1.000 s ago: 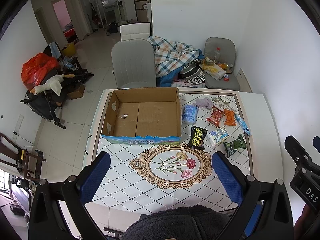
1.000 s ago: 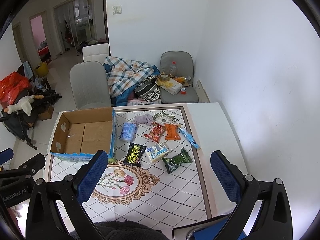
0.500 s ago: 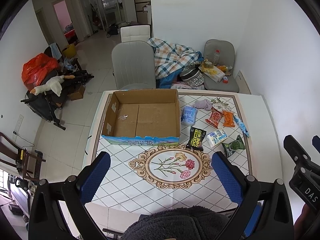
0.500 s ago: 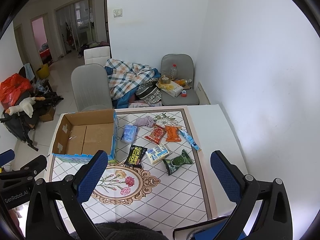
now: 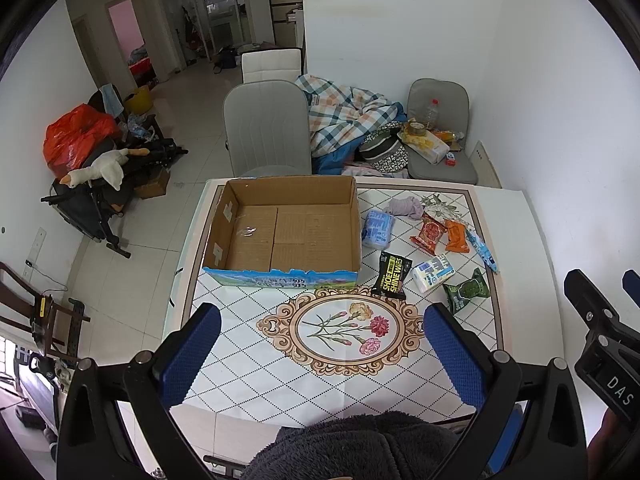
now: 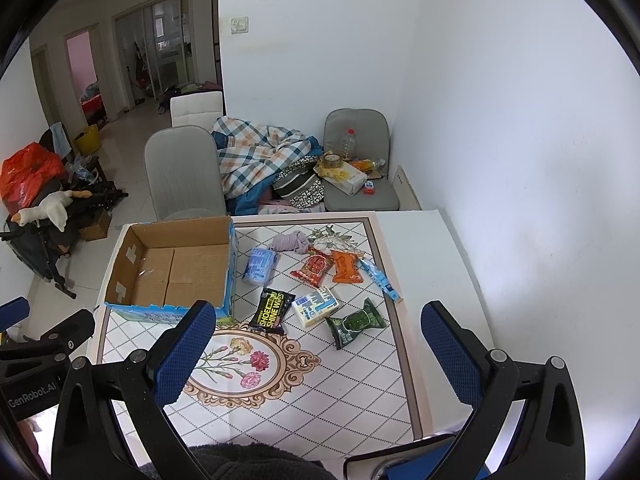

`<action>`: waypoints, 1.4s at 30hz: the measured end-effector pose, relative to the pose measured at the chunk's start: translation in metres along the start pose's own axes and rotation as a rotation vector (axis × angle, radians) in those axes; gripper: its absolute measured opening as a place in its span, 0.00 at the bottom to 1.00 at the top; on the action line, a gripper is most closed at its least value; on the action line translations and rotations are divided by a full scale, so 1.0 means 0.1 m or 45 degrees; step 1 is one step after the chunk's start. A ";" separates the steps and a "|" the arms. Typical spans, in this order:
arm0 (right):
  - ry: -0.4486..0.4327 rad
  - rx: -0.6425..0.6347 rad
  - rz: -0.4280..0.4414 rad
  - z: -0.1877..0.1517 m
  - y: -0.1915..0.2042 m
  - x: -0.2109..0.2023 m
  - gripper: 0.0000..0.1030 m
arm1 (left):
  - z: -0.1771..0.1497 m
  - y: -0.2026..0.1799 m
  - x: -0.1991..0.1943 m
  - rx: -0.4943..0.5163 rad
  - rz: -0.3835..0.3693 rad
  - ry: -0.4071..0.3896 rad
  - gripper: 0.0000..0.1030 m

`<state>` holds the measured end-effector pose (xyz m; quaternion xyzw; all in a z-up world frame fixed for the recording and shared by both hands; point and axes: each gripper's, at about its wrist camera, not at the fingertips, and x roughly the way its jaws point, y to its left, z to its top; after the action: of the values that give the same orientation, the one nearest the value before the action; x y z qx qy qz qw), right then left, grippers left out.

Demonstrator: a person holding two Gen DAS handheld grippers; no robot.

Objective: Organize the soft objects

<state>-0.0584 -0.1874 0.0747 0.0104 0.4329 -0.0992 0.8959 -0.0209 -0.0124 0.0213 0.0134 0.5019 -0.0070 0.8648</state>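
An open, empty cardboard box [image 5: 288,236] [image 6: 176,268] sits on the table's left half. To its right lie several soft packs: a blue tissue pack [image 5: 377,229] [image 6: 259,266], a lilac cloth [image 5: 405,205] [image 6: 290,241], a black wipes pack [image 5: 391,275] [image 6: 272,310], a white-blue pack [image 5: 433,273] [image 6: 316,306], a green pouch [image 5: 466,291] [image 6: 355,322], a red pack [image 5: 431,233] and an orange pack [image 5: 456,236]. My left gripper [image 5: 320,354] is open and empty, high above the near table edge. My right gripper [image 6: 318,354] is open and empty, also high above it.
The patterned tablecloth [image 5: 348,332] has a floral medallion near me. A grey chair [image 5: 266,130] stands behind the table. A second chair [image 5: 440,128] against the white wall holds clutter and a plaid blanket [image 5: 344,116]. Bags and a stroller stand at far left.
Both grippers have pulled back and up slightly, so the table looks a little smaller and lower in both views. Nothing on the table moved.
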 end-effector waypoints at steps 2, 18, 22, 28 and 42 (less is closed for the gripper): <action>0.001 -0.001 0.003 0.00 0.00 0.00 1.00 | 0.00 0.00 0.00 -0.001 0.000 0.000 1.00; 0.012 -0.002 0.011 -0.03 0.01 0.05 1.00 | -0.04 0.02 0.02 0.002 -0.004 0.002 1.00; 0.034 0.044 0.013 -0.05 -0.04 0.15 1.00 | 0.04 -0.04 0.11 0.039 -0.013 0.000 1.00; 0.172 0.221 0.046 -0.09 -0.43 0.74 1.00 | 0.38 -0.29 0.60 0.160 -0.024 0.001 1.00; 0.763 0.644 0.229 -0.54 -0.98 3.77 1.00 | 0.83 -1.28 2.90 0.470 0.059 0.396 0.98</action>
<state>0.1100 -0.3412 -0.2457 0.2968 0.6344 -0.1162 0.7042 0.1919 -0.1420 -0.1913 0.1837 0.6187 -0.0769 0.7600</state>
